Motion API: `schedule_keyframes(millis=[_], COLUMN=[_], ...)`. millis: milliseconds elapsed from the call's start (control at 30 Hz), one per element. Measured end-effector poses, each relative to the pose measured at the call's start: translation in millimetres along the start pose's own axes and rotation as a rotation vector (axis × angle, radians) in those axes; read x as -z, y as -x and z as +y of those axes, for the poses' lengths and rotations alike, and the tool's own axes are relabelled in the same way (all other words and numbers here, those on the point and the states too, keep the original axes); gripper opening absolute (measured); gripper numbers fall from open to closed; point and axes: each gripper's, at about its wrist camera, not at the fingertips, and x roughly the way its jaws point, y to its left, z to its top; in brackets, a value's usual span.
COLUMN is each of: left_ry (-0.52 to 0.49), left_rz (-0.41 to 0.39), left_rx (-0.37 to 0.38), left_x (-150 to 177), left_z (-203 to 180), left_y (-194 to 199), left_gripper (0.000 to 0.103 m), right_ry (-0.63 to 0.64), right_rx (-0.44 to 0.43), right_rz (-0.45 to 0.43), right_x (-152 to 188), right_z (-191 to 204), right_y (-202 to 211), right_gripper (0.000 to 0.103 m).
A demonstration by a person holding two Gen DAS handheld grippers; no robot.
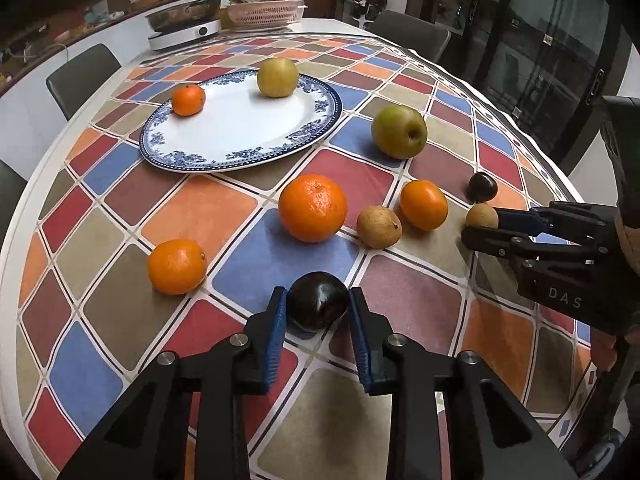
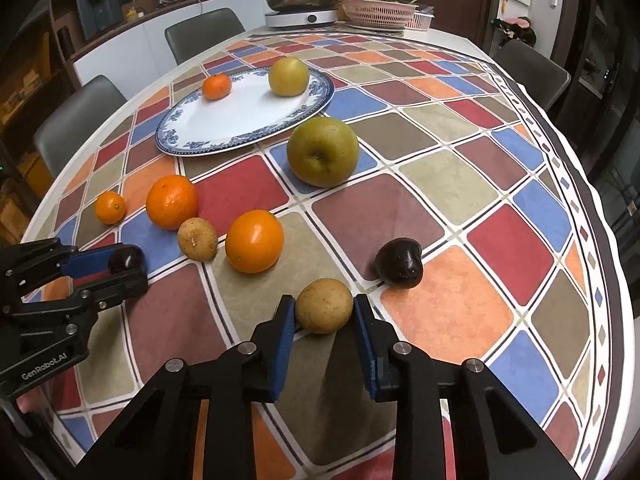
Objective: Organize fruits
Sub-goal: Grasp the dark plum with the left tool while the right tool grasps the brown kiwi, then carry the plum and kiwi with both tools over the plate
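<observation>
My left gripper (image 1: 318, 306) is shut on a dark plum (image 1: 318, 300) resting on the tablecloth; it also shows in the right wrist view (image 2: 126, 258). My right gripper (image 2: 324, 310) is shut on a small tan fruit (image 2: 324, 306), also seen in the left wrist view (image 1: 482, 216). A blue-and-white plate (image 1: 240, 132) holds a small orange (image 1: 188, 99) and a yellow pear (image 1: 277, 77). Loose on the cloth lie a green apple (image 1: 399, 131), a big orange (image 1: 313, 207), two smaller oranges (image 1: 423, 205) (image 1: 177, 266), another tan fruit (image 1: 379, 227) and a second plum (image 1: 483, 187).
The round table has a checkered cloth (image 1: 248, 256). An induction cooker with a pan (image 1: 186, 24) and a pink basket (image 1: 264, 12) stand at the far edge. Grey chairs (image 1: 80, 76) surround the table.
</observation>
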Motion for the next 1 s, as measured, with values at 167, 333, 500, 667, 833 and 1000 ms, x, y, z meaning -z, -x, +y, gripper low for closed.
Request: schedule_keyframes(millis=[167, 333, 500, 667, 833, 1000], left_ry=[-0.007, -0.005, 0.011, 0.009, 0.005, 0.003], left_rz=[-0.017, -0.037, -0.065, -0.104, -0.146, -0.202], left_rx=[-0.002, 0.004, 0.026, 0.037, 0.024, 0.03], left_x=[-0.4, -1.8, -2.5, -4.0, -8.1, -14.8], left_z=[-0.5, -1.2, -0.5, -3.1, -3.1, -1.5], left_y=[5.2, 12.9, 27.3, 46.6, 65.2, 84.8], left_gripper=[0.03, 0.03, 0.03, 0.03, 0.03, 0.03], right_ry=[0.001, 0.009, 0.017, 0.024, 0.038, 0.048], right_rx=[-0.003, -0.016, -0.04, -0.086, -0.111, -0.124], right_rz=[-0.006, -0.025, -0.048, -0.075, -0.108, -0.148], right_x=[0.1, -0.8, -2.3, -4.8, -8.5, -16.8], right_z=[0.9, 6.9, 14.4, 23.9, 32.7, 37.9], right_y=[2.8, 13.6, 27.6, 43.8, 59.3, 74.5], right_gripper=[0.03, 0.03, 0.03, 0.03, 0.03, 0.03])
